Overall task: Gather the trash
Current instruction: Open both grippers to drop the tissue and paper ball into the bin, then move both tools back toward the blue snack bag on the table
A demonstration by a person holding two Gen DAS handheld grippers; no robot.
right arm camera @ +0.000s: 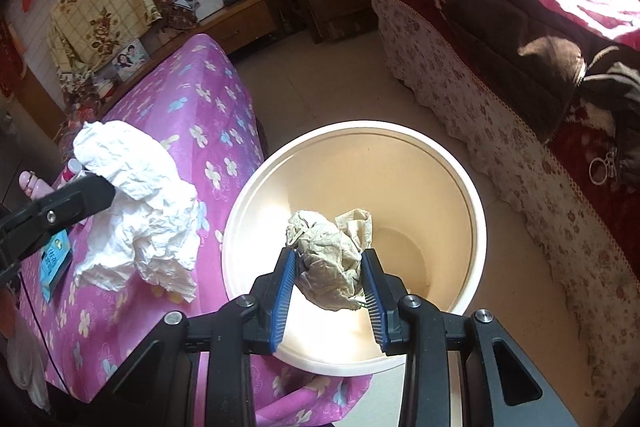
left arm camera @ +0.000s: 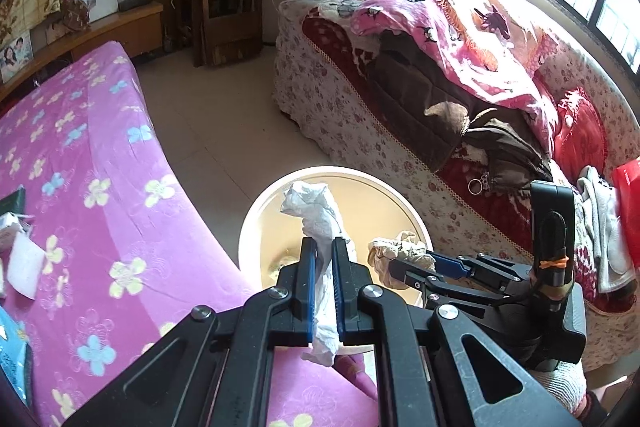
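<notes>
A round cream waste bin [right arm camera: 476, 227] stands on the floor between the bed and the sofa. My right gripper [right arm camera: 329, 254] hangs over its mouth, shut on a crumpled beige paper wad [right arm camera: 320, 275] that touches both blue pads. In the left wrist view my left gripper [left arm camera: 324, 243] is shut on a long white tissue [left arm camera: 316, 211], above the bin's near rim [left arm camera: 256, 211]. The right gripper [left arm camera: 404, 267] with its beige wad [left arm camera: 400, 247] shows just to the right. From the right wrist, the left gripper [right arm camera: 100, 189] and its white tissue [right arm camera: 140, 219] hang over the bed's edge.
A bed with a pink flowered cover [left arm camera: 100, 147] lies left of the bin, with a blue packet [right arm camera: 56, 263] and white scraps [left arm camera: 24, 267] on it. A floral sofa [left arm camera: 320, 99] piled with clothes is on the right. A wooden chair [left arm camera: 224, 7] stands at the back across tiled floor [left arm camera: 224, 115].
</notes>
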